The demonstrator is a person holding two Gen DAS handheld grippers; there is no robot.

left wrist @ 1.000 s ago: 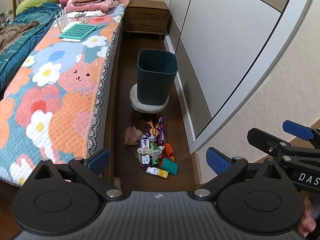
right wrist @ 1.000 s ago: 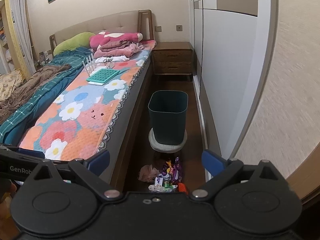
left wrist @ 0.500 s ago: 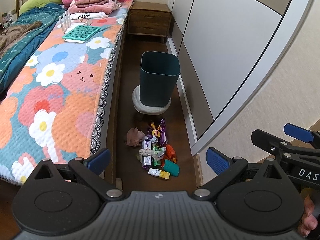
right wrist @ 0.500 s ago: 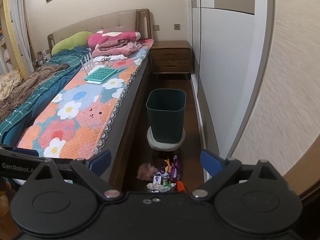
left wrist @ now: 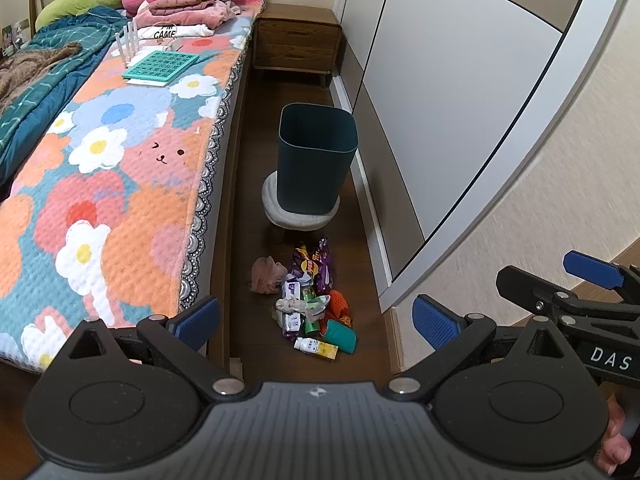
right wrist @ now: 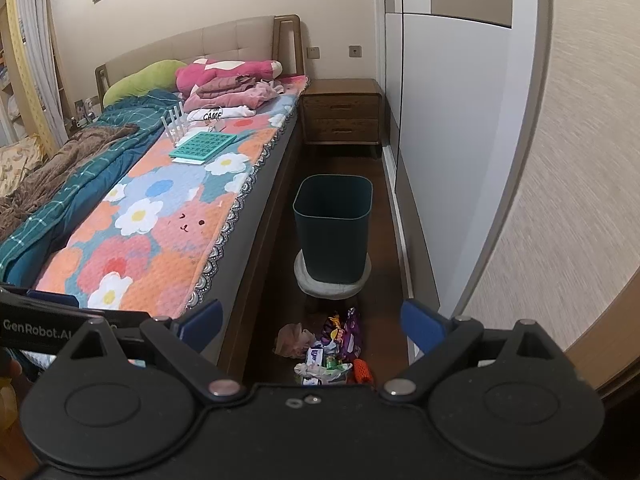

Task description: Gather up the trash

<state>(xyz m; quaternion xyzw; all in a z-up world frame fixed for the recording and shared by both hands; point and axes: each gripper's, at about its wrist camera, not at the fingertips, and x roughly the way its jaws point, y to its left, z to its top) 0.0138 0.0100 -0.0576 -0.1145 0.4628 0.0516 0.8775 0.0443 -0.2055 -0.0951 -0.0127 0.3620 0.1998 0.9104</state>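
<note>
Step in hand: approach, nothing collected yet. Left gripper (left wrist: pixel 316 318) and right gripper (right wrist: pixel 310 322): fingers apart, empty. Trash pile (left wrist: pixel 310 304): floor, lower centre of frame, just below the bin (left wrist: pixel 316 160) on its stool (left wrist: pixel 272 200). Next move, likely: lower onto one item.

"DAS" is showing on the right tool (left wrist: pixel 600 292), "GenRobot.AI" on the left tool (right wrist: pixel 40 332), and "GAME" on the white shirt (right wrist: pixel 218 114) far ahead.

Left view: you look down the aisle from high up at the bin (left wrist: pixel 317 158).
Right view: lower, more level.
Shared: bin, bed (right wrist: pixel 160 216), litter (left wrist: pixel 310 300).
</note>
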